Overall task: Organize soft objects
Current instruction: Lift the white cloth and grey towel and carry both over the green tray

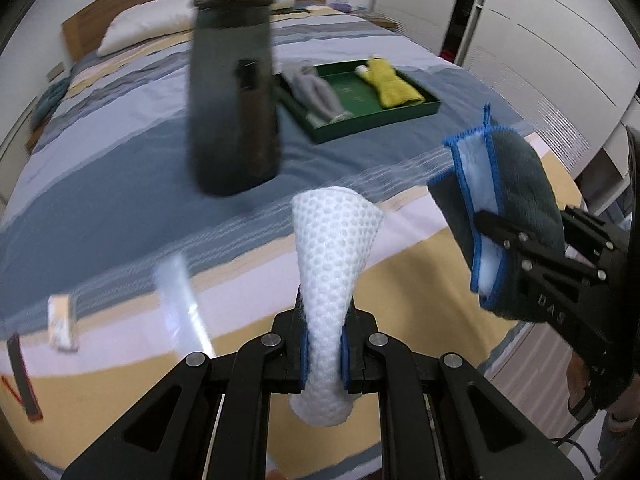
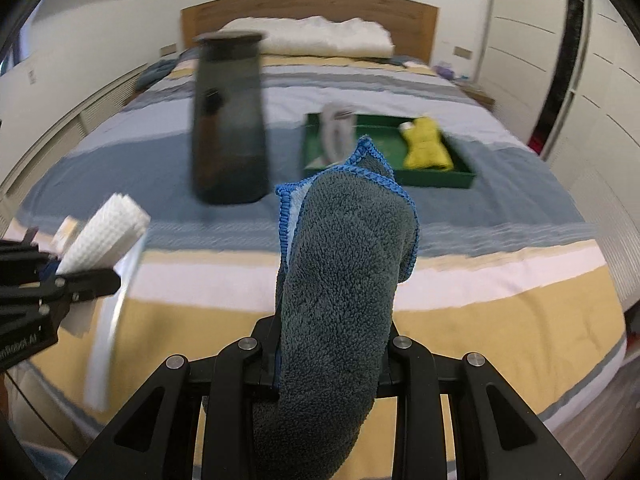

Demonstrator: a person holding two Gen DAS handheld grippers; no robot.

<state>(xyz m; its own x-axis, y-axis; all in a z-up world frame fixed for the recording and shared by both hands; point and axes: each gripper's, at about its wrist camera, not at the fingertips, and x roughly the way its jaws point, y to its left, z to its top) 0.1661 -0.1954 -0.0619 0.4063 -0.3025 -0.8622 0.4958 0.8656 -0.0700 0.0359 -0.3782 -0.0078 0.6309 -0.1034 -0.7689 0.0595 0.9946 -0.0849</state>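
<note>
My left gripper point(image 1: 324, 344) clamps a white mesh cloth point(image 1: 330, 248); my right gripper point(image 2: 332, 364) clamps a grey towel point(image 2: 344, 280). Both hang over a striped bedspread point(image 1: 120, 168) bearing a green tray point(image 1: 376, 120), wardrobes point(image 1: 540, 20) alongside

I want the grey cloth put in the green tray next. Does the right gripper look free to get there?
Probably yes. The right gripper, shut on the grey cloth, faces the green tray over open bedspread; the dark container stands off to the left.

Even, soft daylight; motion blur on dark canister point(image 1: 234, 96) and bedspread point(image 1: 120, 168); fisheye bending, dark corners.
</note>
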